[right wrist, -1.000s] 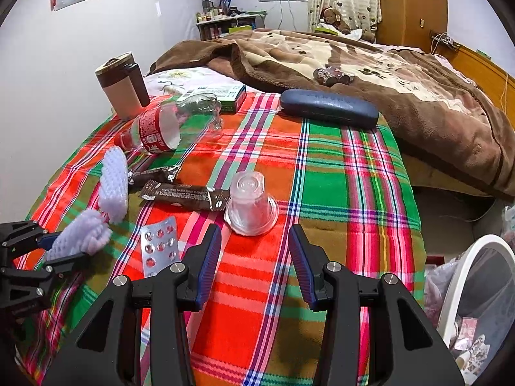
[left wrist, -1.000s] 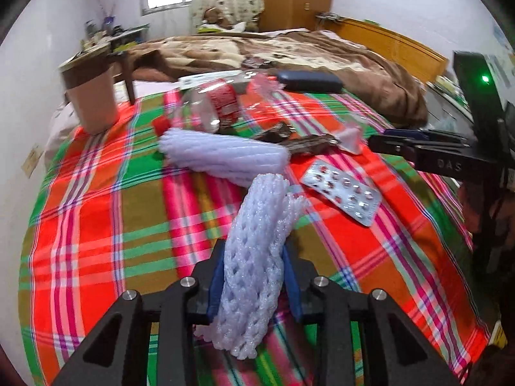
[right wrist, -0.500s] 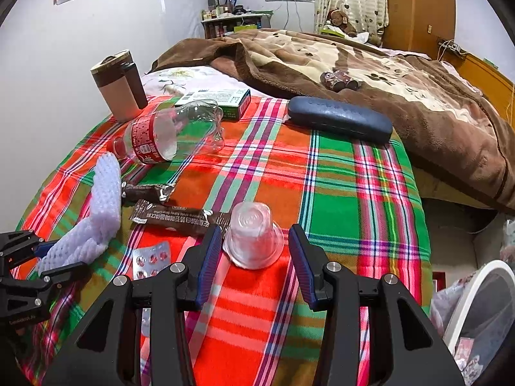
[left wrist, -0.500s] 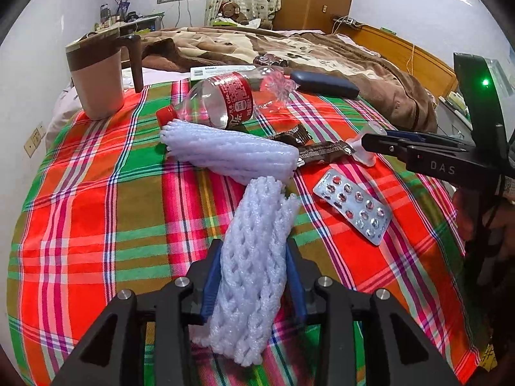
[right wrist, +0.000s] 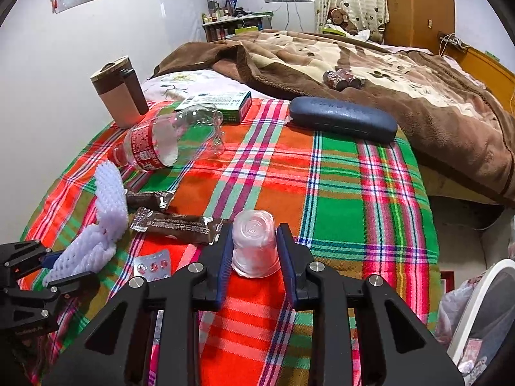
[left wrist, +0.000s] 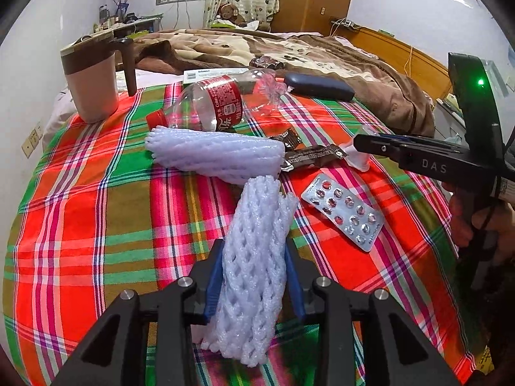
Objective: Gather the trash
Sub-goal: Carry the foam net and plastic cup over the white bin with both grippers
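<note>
In the left wrist view, the left gripper (left wrist: 254,276) at the bottom centre is clenched on a white foam net sleeve (left wrist: 254,257); the blue pads press it on both sides and it sticks out toward the middle of the frame. This view shows the whole blister pack (left wrist: 344,214) right of centre, and a second foam sleeve (left wrist: 215,156) lying across above the held one. The empty plastic bottle (left wrist: 209,106) lies above it, and the mug (left wrist: 91,80) stands at the upper left on the plaid blanket (left wrist: 80,209).

In the right wrist view, the right gripper (right wrist: 254,251) at the bottom centre has just been closing, and an upside-down clear plastic cup (right wrist: 254,244) stands between its fingers, both pads touching its sides. Only this view shows the white bin rim (right wrist: 479,305) at the lower right, and the green medicine box (right wrist: 222,103) in full. Two brown wrappers (right wrist: 173,222) lie just left of the cup, and the blue glasses case (right wrist: 342,119) is at the upper right.
</note>
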Demonstrator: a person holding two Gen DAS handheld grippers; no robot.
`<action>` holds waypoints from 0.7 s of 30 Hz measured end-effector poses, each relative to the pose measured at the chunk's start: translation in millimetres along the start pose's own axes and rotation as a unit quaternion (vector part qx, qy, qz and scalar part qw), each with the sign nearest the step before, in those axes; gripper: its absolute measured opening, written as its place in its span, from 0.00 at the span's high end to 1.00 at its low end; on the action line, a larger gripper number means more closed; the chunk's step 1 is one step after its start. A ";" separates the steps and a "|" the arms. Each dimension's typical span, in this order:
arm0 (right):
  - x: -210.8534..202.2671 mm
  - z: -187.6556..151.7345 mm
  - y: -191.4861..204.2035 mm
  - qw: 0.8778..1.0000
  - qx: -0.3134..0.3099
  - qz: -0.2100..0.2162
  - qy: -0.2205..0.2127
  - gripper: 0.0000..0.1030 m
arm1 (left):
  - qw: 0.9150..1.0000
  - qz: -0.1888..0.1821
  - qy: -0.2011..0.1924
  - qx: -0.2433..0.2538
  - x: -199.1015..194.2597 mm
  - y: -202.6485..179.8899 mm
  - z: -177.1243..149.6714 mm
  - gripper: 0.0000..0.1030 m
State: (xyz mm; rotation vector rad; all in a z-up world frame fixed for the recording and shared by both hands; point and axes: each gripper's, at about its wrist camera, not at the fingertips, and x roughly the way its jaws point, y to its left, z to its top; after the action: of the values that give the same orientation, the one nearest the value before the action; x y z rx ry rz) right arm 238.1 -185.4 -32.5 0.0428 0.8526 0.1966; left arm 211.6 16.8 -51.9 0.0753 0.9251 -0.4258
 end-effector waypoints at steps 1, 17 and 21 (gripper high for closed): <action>-0.8 -0.6 0.7 1.000 -0.001 0.004 0.000 0.73 | 1.000 0.000 0.000 -0.001 -0.5 0.4 0.0 0.65; -14.5 -25.4 25.1 0.998 -0.024 0.060 0.017 0.73 | 1.000 0.002 -0.018 -0.023 -26.5 2.4 -12.0 0.65; -19.3 -30.0 29.9 0.997 -0.026 0.069 0.021 0.73 | 0.999 0.004 -0.022 -0.024 -35.8 -1.1 -16.3 0.65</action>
State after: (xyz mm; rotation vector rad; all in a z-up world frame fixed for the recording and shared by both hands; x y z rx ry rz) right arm 198.6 -161.0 -34.4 0.0494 0.8859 0.3505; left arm 180.1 31.3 -33.4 0.0254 0.8913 -0.3971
